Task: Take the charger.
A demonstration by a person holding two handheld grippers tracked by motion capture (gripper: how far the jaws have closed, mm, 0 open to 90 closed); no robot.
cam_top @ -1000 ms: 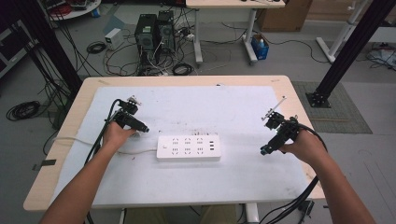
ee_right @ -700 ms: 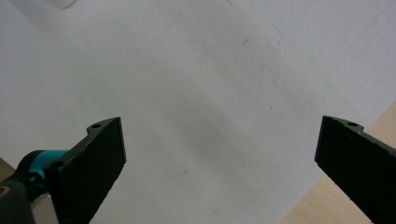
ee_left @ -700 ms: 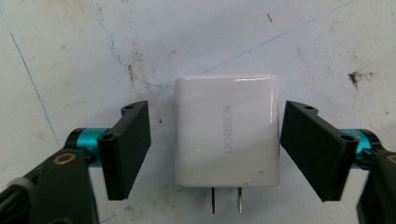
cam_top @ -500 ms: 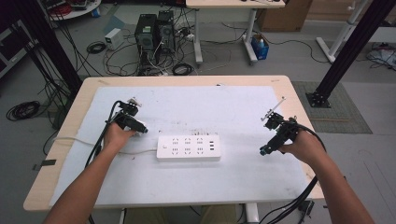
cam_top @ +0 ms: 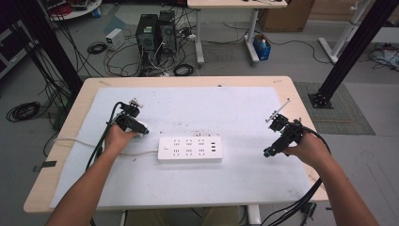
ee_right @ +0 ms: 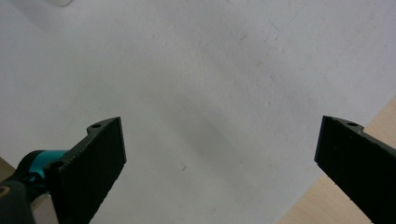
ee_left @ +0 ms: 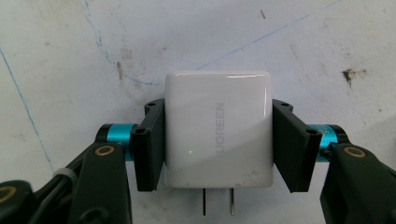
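Left gripper [ee_left: 218, 140] clamped on a white charger [ee_left: 218, 128], jaws just closed in, one black pad pressed flat against each side of the square body. Seen in the left gripper view: charger squarely between the jaws, its printed face turned to the camera, two metal prongs [ee_left: 217, 202] pointing back toward the gripper, rounded far edge reaching out past the pad tips. Beneath it, the scuffed white mat [ee_left: 303, 42] with faint blue pen lines and a few dark specks.

From the high view: left gripper [cam_top: 141, 130] at the left half of the worktop [cam_top: 301, 101], held low over the white mat [cam_top: 211, 108] in the person's left hand [cam_top: 117, 139], tips aimed toward the white power strip [cam_top: 189, 149] just beside them. Charger itself too small to make out from that height. Power strip lying flat near the middle of the mat, sockets up, its pale cord [cam_top: 80, 141] trailing off to the left under the forearm.

Right gripper [cam_top: 267, 152] well apart on the other side of the strip, near the mat's right edge, gripped in the right hand [cam_top: 308, 148]. Jaws spread wide in the right gripper view [ee_right: 219, 158], nothing between them but bare mat [ee_right: 196, 70] and a wedge of pale wooden worktop [ee_right: 308, 205] at the lower right corner.
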